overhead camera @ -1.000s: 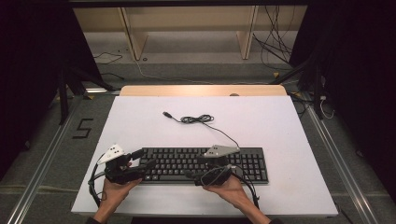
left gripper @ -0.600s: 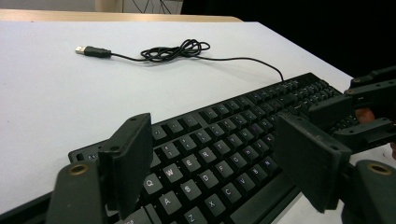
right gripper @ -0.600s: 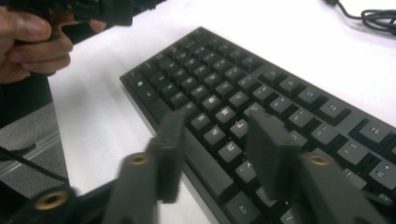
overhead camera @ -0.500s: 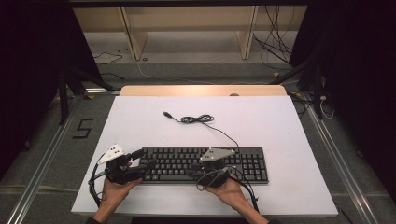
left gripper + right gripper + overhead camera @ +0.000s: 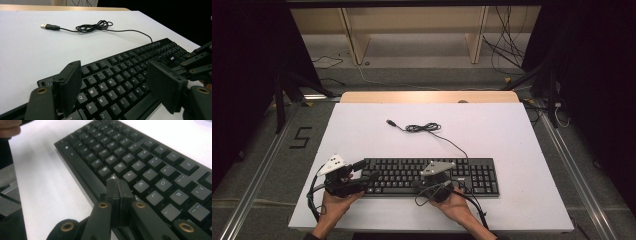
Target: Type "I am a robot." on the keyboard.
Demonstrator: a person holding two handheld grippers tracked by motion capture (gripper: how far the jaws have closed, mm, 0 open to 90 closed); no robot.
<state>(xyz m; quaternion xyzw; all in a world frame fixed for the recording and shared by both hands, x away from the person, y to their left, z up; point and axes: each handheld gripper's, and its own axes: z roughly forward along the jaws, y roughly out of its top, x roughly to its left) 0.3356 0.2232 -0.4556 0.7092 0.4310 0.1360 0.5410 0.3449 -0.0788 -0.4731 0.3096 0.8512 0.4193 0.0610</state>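
A black keyboard (image 5: 432, 175) lies near the front of the white table (image 5: 512, 135). Its thin cable (image 5: 427, 128) runs back to a loose coil and a USB plug (image 5: 50, 26). My left gripper (image 5: 368, 171) is open at the keyboard's left end, its jaws wide apart above the letter keys (image 5: 113, 67). My right gripper (image 5: 416, 186) hovers at the front middle of the keyboard (image 5: 140, 152). Its jaws have just been closing and now stand shut (image 5: 117, 183) with nothing between them, their tip close over the lower key rows.
The table's front edge (image 5: 437, 230) lies just behind both hands. A wooden strip (image 5: 427, 97) borders the far edge, with shelf legs and floor cables beyond. My right gripper's linkage (image 5: 197, 62) shows at the edge of the left gripper view.
The right gripper has edged slightly left along the keyboard's front and its jaws have come together. The left gripper and the keyboard have stayed put.
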